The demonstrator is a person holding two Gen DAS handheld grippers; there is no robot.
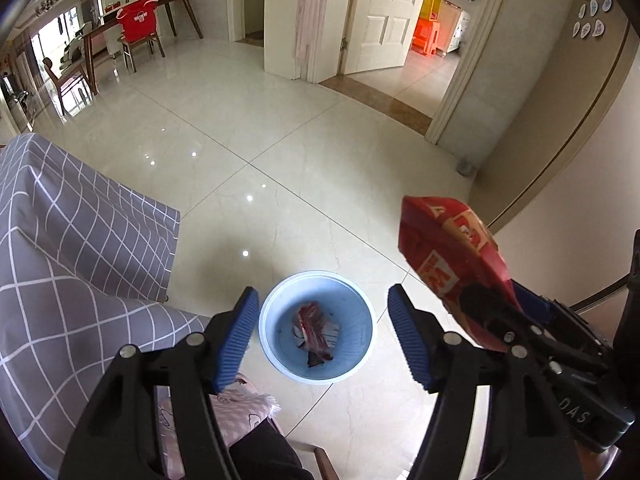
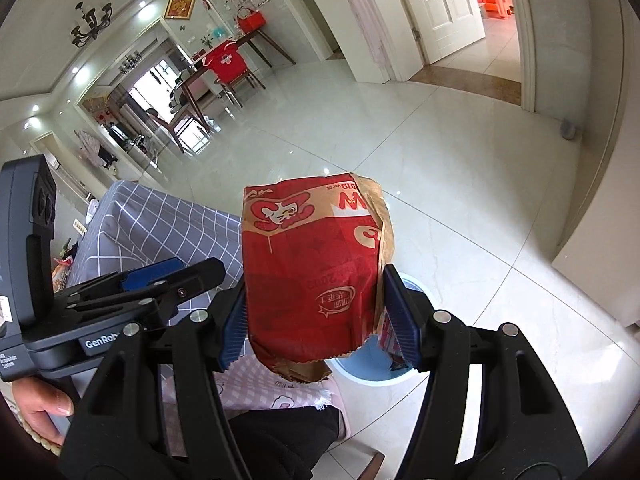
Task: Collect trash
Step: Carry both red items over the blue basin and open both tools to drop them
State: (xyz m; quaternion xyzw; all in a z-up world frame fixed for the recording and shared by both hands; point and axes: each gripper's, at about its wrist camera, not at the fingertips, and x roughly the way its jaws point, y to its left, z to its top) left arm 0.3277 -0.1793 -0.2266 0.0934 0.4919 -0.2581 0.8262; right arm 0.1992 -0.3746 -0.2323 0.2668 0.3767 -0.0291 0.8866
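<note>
Both wrist views angled down, sharing blue bin.

Both views are bright and evenly lit. Daylight enters through the far window, and recessed ceiling spots leave small glare dots on the glossy floor. Shadows are soft. Fisheye distortion bends the doorway and walls; corners darken to black. Focus is mostly sharp.

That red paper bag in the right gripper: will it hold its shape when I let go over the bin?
The red paper bag looks creased and dented between the right gripper's pads, so it is probably thin, light and crushable. It may drift or flutter instead of dropping straight. Its open, torn-looking bottom edge could catch the blue bin's rim.
</note>
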